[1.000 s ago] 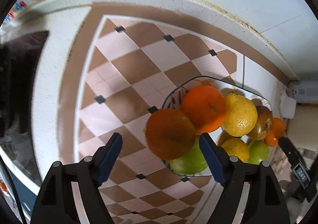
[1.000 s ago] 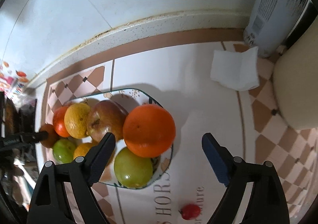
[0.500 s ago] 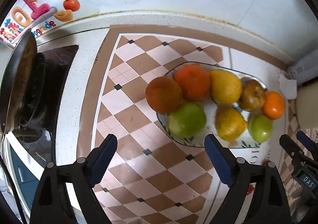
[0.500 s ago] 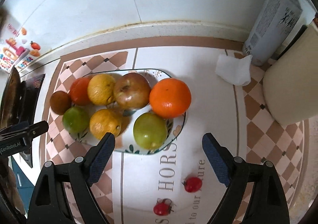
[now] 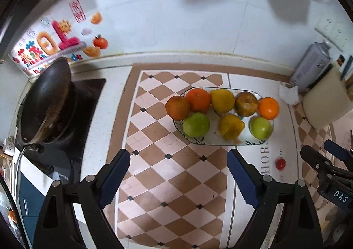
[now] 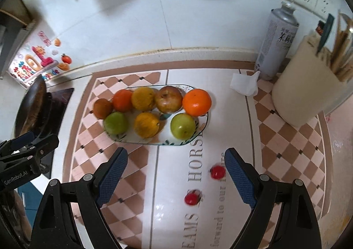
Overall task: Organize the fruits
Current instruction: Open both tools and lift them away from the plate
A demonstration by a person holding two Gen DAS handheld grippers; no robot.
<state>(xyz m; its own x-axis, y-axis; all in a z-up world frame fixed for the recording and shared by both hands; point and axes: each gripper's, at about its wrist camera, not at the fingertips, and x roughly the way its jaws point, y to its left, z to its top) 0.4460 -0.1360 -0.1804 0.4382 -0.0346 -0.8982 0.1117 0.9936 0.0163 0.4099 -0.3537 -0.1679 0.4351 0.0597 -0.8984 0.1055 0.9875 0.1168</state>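
A glass fruit plate [image 5: 211, 142] [image 6: 204, 126] on the counter holds several fruits: oranges [image 5: 268, 108] [image 6: 196, 102], yellow citrus [image 5: 222, 101], green apples [image 5: 196, 125] [image 6: 182, 126] and a brownish apple [image 6: 168, 99]. A dull orange [image 5: 177, 107] [image 6: 102, 108] sits at the plate's left end. Two small red fruits [image 6: 217, 172] [image 6: 191, 198] lie on the counter in front of the plate; one shows in the left wrist view [image 5: 280, 163]. My left gripper [image 5: 177, 167] is open and empty, back from the plate. My right gripper [image 6: 175, 166] is open and empty above the counter.
A dark wok [image 5: 47, 103] sits on a stove at the left. A spray can [image 6: 279, 41], a crumpled tissue [image 6: 243, 83] and a cream utensil holder [image 6: 306, 94] stand at the right. A tiled wall runs behind.
Both grippers have pulled back and up from the plate, so the whole plate and counter now show. The dull orange stays at the plate's left end.
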